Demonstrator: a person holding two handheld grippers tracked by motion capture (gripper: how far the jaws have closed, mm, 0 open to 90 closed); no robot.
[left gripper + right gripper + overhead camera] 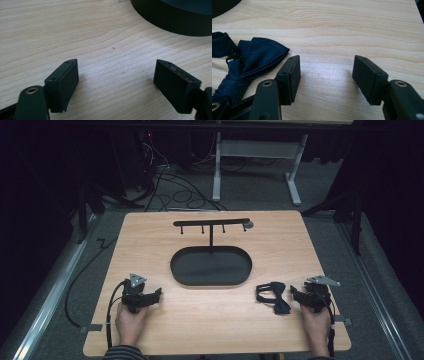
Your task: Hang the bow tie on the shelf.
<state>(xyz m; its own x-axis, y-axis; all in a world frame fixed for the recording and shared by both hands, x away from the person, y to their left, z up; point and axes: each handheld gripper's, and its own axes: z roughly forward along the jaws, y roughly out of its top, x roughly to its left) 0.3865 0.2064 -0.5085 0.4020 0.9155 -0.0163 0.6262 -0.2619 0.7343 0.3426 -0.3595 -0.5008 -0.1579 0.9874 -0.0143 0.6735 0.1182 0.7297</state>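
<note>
Dark-blue bow tie [273, 296] lying loose on the wood table [210, 330], just left of the right gripper [295, 294], touching nothing but the tabletop. Seen along the right gripper's own jaws: spread wide over bare wood, nothing between them, the bow tie [249, 60] just beside the left-hand jaw, its strap looping away to the left. Left gripper [156, 294] resting low on the table on the far side from the tie, jaws likewise spread with only wood grain between, the tray's dark wall [175, 20] ahead and to the right. Likely step in hand: picking the tie up with the right gripper. Best done, at a guess, by swinging the jaws left over the knot or one wing, coming down until the cloth sits well inside the pads, then closing firmly; soft fabric tends to slip out of a shallow pinch, and the thin strap may trail or snag. Farther out, black oval tray [210, 266] at mid-table, well apart from the tie. Behind it, rising from its far edge, a thin black rack [211, 224] with small hooks hanging under its crossbar, probably where the strap belongs. Nothing standing between tie and rack except the tray's low rim. Beyond the table, cables and a desk frame on grey floor.
</note>
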